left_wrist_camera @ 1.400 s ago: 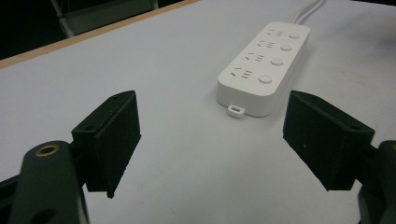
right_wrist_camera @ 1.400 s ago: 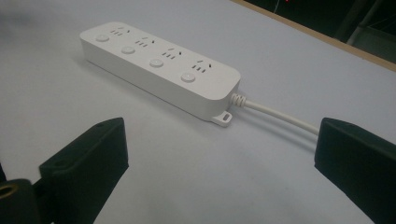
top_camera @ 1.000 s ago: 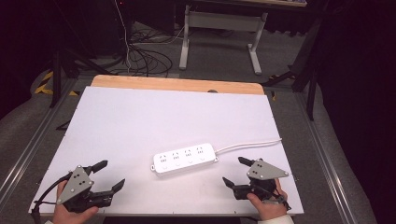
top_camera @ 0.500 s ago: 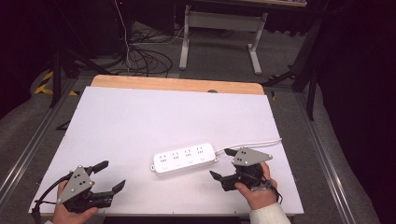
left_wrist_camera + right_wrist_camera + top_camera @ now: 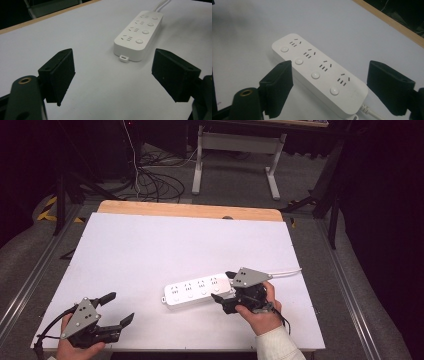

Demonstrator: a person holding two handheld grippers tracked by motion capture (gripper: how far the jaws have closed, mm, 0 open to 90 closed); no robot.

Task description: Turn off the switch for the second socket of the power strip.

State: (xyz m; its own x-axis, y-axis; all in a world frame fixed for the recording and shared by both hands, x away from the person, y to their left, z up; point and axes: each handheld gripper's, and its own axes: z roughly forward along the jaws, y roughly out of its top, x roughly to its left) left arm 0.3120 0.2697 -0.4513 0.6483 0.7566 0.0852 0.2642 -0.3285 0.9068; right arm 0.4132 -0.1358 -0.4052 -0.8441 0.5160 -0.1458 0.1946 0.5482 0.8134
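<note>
1. Right gripper (image 5: 223, 290) is at the cord end of the power strip (image 5: 198, 291), jaws spread wide, nothing between them yet. In the right gripper view the white body sits in the gap, one jaw low beside its button edge, the other well clear on the far side.
2. The strip itself lies flat on the white table (image 5: 150, 250), near the front edge, a little right of centre, its four sockets and four buttons facing up, and its cable (image 5: 285, 272) trailing off to the right.
3. Left gripper (image 5: 120, 308) hangs low at the front left corner, jaws also parted and empty, well apart from the strip. Its own view looks straight at the strip's tabbed end.
4. My read: a grasp across the strip's width is coming. To do it well, centre the body between the jaws, come down level, and close on the long sides, clear of the buttons and the cable root.
</note>
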